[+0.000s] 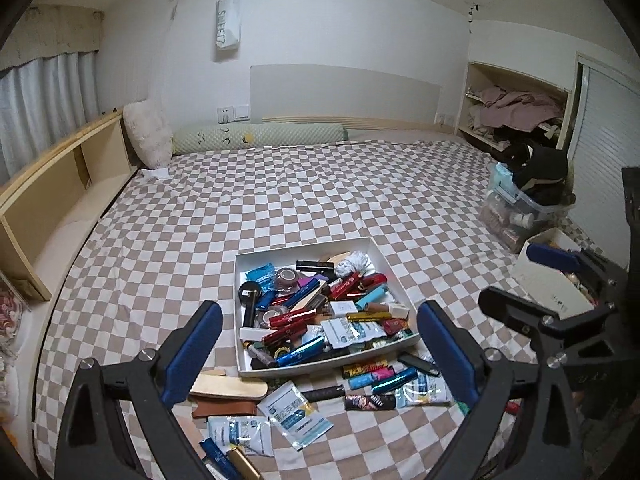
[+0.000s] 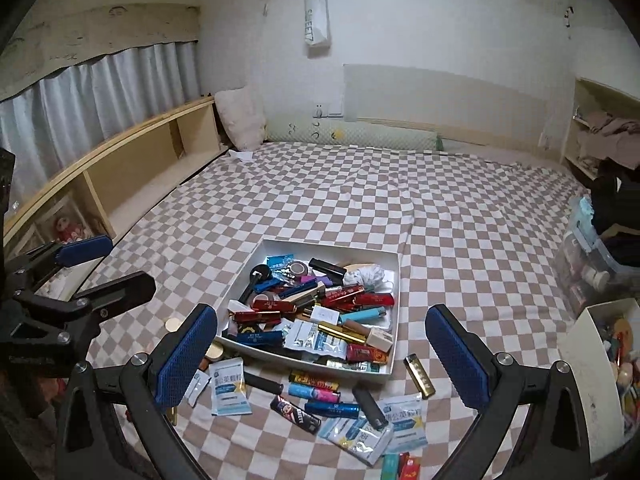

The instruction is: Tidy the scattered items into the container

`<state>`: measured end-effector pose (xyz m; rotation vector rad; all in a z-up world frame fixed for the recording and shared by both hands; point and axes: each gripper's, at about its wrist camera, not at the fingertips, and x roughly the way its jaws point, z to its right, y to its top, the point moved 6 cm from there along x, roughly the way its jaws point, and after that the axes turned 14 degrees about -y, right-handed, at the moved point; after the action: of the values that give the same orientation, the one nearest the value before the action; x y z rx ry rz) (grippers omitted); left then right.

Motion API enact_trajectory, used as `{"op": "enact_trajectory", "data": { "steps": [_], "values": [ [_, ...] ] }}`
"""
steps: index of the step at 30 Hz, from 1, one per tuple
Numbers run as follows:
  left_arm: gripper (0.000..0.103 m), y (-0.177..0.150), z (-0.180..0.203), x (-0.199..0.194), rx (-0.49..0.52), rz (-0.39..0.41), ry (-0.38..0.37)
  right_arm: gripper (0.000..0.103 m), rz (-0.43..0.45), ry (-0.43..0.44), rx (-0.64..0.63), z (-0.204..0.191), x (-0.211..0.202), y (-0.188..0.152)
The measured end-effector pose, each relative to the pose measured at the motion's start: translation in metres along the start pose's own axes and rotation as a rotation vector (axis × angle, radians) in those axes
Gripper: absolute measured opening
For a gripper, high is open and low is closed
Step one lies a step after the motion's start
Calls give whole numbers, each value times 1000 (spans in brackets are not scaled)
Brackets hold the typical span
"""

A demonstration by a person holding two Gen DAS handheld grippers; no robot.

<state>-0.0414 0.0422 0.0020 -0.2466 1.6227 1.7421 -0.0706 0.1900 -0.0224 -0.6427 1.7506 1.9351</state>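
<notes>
A white shallow tray (image 1: 328, 360) (image 2: 397, 304) lies on the checked bedsheet, heaped with lighters, tubes, tape rolls and sachets. More items lie loose in front of it: white-and-blue sachets (image 1: 294, 412) (image 2: 228, 388), a wooden strip (image 1: 228, 386), a brown case (image 1: 224, 408), a black tube (image 1: 324, 394), a gold lighter (image 2: 419, 374) and a blue tube (image 2: 332, 408). My left gripper (image 1: 320, 308) hangs above the tray's near edge, open and empty. My right gripper (image 2: 320, 312) hovers beside it, also open and empty; it shows at the right of the left wrist view (image 1: 506, 273).
A clear plastic bin (image 1: 516, 208) stuffed with clothes and bottles and a white box (image 2: 588, 340) of small items stand at the right. A wooden shelf (image 1: 52, 200) runs along the bed's left side. Pillows (image 1: 260, 138) lie at the headboard.
</notes>
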Motion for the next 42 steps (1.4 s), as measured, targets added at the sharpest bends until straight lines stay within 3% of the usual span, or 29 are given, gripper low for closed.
{"op": "enact_trajectory", "data": {
  "steps": [23, 42],
  "values": [
    [99, -56, -3, -16, 11, -66, 40, 103, -29, -30, -18, -1, -18, -47],
    [99, -74, -5, -20, 2, -103, 29, 103, -63, -54, -52, -5, -17, -72]
  ]
}}
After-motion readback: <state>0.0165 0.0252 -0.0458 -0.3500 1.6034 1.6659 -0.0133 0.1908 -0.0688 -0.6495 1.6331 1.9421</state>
